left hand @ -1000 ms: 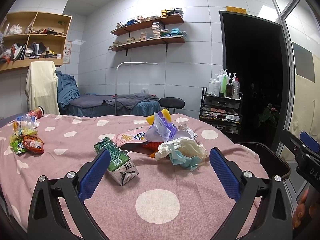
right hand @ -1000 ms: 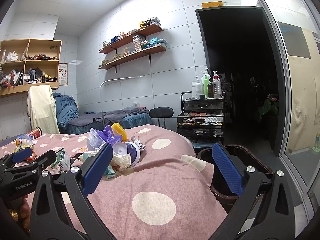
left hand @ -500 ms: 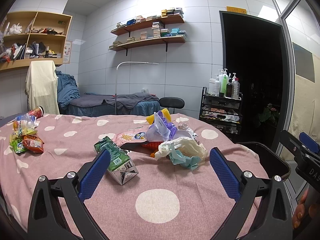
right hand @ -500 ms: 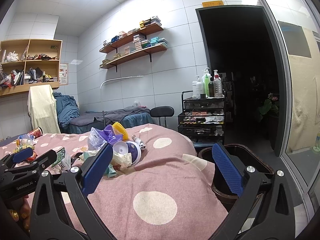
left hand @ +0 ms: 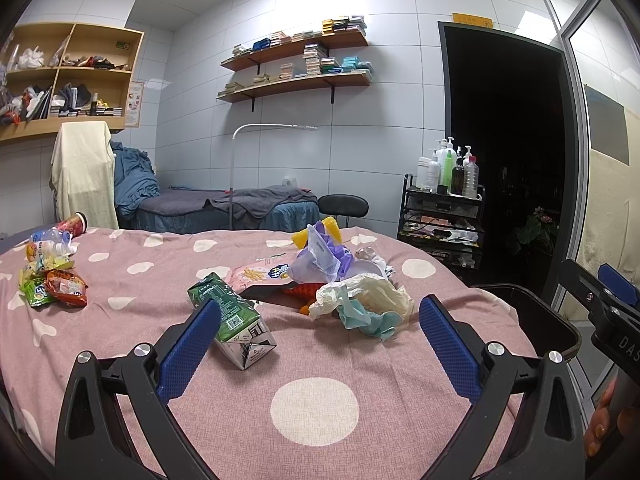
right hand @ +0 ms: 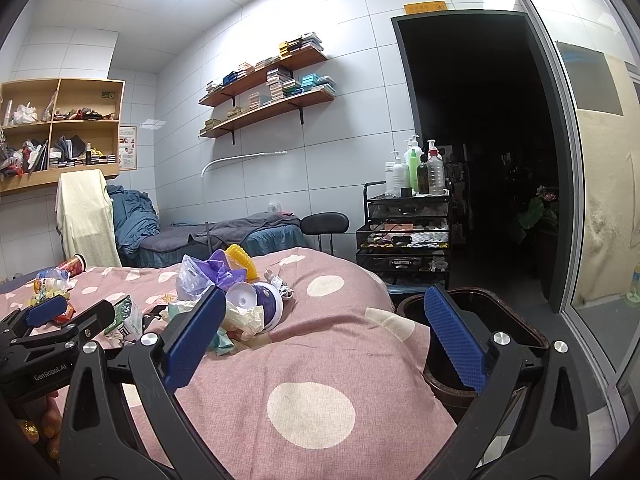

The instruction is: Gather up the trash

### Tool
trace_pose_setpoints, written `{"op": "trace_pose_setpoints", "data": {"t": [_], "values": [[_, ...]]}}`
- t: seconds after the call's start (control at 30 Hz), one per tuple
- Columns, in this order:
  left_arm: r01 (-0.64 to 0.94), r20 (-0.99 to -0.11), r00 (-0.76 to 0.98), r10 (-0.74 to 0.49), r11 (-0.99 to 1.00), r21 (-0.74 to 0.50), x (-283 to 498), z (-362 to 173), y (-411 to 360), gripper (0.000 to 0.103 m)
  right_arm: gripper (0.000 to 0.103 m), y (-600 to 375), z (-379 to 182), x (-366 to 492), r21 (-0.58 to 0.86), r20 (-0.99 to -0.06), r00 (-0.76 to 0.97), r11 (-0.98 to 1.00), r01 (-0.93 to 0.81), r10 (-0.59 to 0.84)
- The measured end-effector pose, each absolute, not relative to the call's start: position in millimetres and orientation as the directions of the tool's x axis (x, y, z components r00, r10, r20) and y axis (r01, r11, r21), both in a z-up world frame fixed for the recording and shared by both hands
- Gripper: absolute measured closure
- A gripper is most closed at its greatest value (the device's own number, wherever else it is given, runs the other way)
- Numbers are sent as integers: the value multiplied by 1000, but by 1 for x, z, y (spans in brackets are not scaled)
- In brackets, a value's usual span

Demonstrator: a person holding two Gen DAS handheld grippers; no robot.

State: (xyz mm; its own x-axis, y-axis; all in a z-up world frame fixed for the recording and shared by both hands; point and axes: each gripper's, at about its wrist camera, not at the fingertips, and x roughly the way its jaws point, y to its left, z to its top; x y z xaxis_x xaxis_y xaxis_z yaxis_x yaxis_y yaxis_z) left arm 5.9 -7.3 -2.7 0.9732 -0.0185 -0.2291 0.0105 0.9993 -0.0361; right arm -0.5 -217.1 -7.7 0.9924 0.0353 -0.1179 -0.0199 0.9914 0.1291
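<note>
Left wrist view: the left gripper point(left hand: 320, 332) hangs spread and empty over the pink dotted cover point(left hand: 316, 408); a green carton point(left hand: 232, 320) lies at centre, crumpled wrappers point(left hand: 360, 300) just right of it. The right gripper point(right hand: 320, 332), also spread, frames the dark bin point(right hand: 500, 320) at lower right.

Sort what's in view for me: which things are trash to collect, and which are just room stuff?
Job:
green carton
crumpled tissues
purple bag
snack wrappers
red cup
dark bin

Just there:
bottle cart
black stool
wall shelves
towel over chair
</note>
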Motion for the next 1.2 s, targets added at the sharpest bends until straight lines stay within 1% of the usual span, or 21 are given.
{"op": "trace_pose_setpoints", "data": {"t": [0.6,0.7,0.8,0.87,0.97,1.2], "values": [[11,-230,973,-20,999,-37,6,-4,-7,5,5,-216,-9,0,132,-129,991,991,-26,43],[14,-241,970,-22,999,-37,7,-7,-7,5,5,-215,-10,3,130,-140,989,991,-33,51],[-4,-278,961,-4,1000,-29,13,-11,-5,5,5,-213,-9,9,129,-159,984,990,-55,75],[-12,-304,953,6,1000,-17,17,-13,-2,5,5,-210,-9,18,122,-194,975,989,-86,109],[-34,-357,934,28,999,-10,27,-14,6,5,5,-201,-11,35,111,-273,948,985,-136,161],[-92,-467,883,45,993,-79,47,-14,39,5,5,-180,-18,78,126,-418,865,961,-248,278]]}}
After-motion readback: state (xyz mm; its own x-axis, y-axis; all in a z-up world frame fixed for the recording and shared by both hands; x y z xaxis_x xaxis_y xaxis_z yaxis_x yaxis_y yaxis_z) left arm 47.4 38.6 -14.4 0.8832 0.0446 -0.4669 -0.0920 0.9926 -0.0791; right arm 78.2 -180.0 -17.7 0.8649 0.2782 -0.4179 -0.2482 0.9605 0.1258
